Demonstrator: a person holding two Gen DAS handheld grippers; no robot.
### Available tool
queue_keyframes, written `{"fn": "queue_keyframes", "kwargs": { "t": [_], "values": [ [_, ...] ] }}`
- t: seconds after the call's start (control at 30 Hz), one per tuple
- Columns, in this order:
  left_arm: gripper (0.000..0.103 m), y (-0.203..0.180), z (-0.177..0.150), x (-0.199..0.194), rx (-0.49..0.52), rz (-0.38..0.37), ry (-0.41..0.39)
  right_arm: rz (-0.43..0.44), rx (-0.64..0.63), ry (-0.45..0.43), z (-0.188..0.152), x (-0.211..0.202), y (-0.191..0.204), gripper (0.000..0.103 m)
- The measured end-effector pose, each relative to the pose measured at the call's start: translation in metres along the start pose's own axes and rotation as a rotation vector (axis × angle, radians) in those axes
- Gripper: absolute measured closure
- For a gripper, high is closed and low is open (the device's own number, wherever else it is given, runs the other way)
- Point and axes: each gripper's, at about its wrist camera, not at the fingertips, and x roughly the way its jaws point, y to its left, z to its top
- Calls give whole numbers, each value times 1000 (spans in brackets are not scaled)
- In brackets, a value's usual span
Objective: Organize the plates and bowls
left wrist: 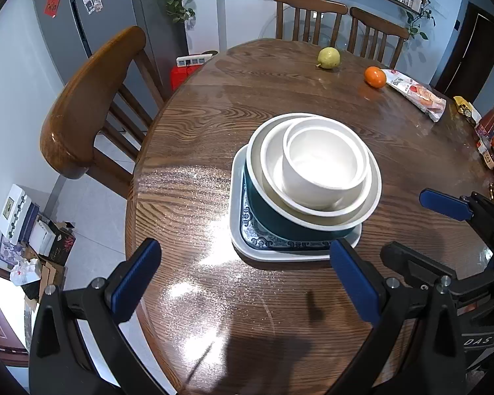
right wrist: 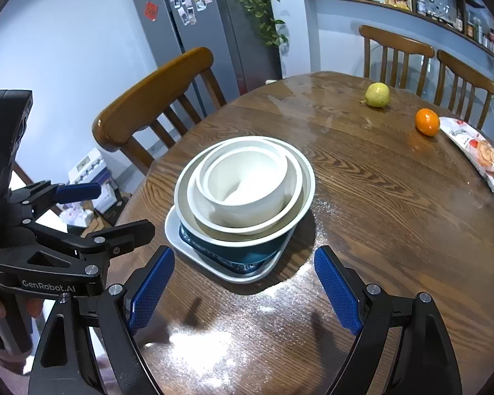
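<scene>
Stacked at the near-middle of the round desk (left wrist: 187,131): small white bowl (left wrist: 324,161) nested in a wider white bowl (right wrist: 214,220), inside a dark teal bowl (left wrist: 280,220), all on a square white plate (left wrist: 273,256) with blue pattern. Left gripper (left wrist: 243,283) and right gripper (right wrist: 243,293) both hovering just near of the stack, fingers spread wide, pinching nothing. Pear (left wrist: 328,58) and orange (left wrist: 375,76) far right, well apart. Looks like the stacking step complete or nearly so; next move, if any, probably calls for backing away or gripping the plate rim to shift the whole pile.
</scene>
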Motion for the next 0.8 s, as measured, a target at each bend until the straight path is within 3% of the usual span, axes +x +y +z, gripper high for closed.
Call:
{"fn": "queue_keyframes", "kwargs": {
  "t": [0.8],
  "values": [
    [1, 5, 2, 4, 1, -6, 5, -4, 3, 5, -1, 4, 2, 16]
  ]
}}
